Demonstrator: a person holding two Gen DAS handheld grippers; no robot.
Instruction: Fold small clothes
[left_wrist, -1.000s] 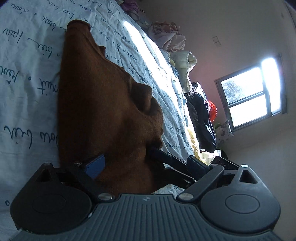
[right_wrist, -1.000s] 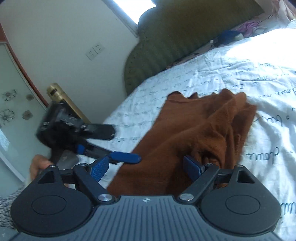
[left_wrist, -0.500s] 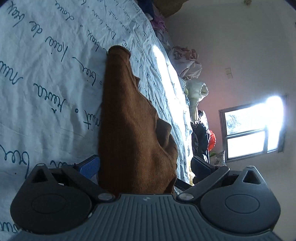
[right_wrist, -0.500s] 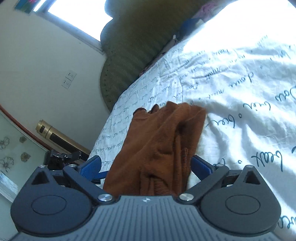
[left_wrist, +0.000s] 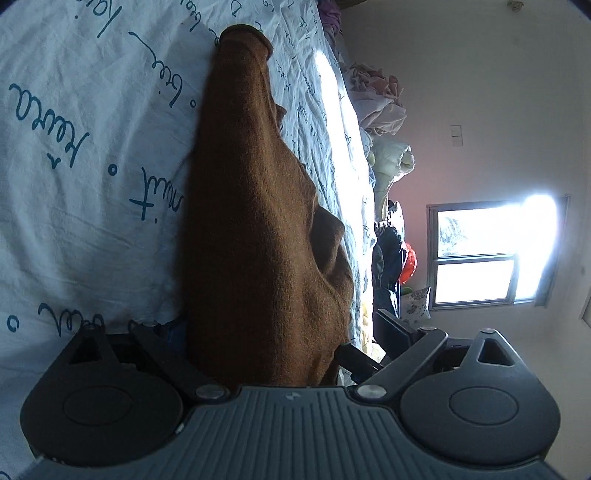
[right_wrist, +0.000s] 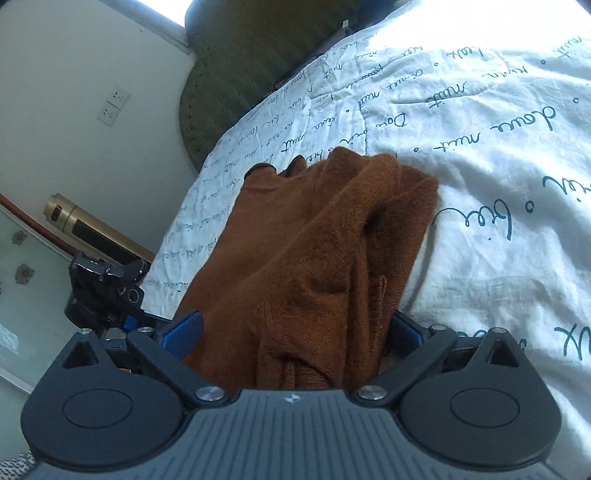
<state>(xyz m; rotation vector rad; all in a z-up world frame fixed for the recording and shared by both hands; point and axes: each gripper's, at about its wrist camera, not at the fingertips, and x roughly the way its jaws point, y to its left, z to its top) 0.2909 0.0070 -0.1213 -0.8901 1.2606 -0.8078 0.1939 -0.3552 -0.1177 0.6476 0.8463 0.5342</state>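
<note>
A small brown knit garment (left_wrist: 258, 229) lies on the white bedsheet with blue script (left_wrist: 74, 147). Its near end runs between the jaws of my left gripper (left_wrist: 273, 332), which stand wide apart with the cloth bunched between them, hiding the fingertips. In the right wrist view the same garment (right_wrist: 314, 258) is folded in layers and fills the gap of my right gripper (right_wrist: 295, 332), whose blue pads (right_wrist: 184, 330) stand apart on either side. The left gripper (right_wrist: 107, 291) shows at the left, beside the bed edge.
A green headboard (right_wrist: 251, 66) stands behind the bed, with a wall socket (right_wrist: 112, 105) to its left. A gold cylinder (right_wrist: 74, 218) leans by the wall. Piled clothes (left_wrist: 380, 107) lie along the far bed edge, near a bright window (left_wrist: 487, 254).
Both grippers moved in low over the garment's near edge. The cloth now sits deeper between both pairs of jaws, and the garment looks narrower and more bunched than a second ago.
</note>
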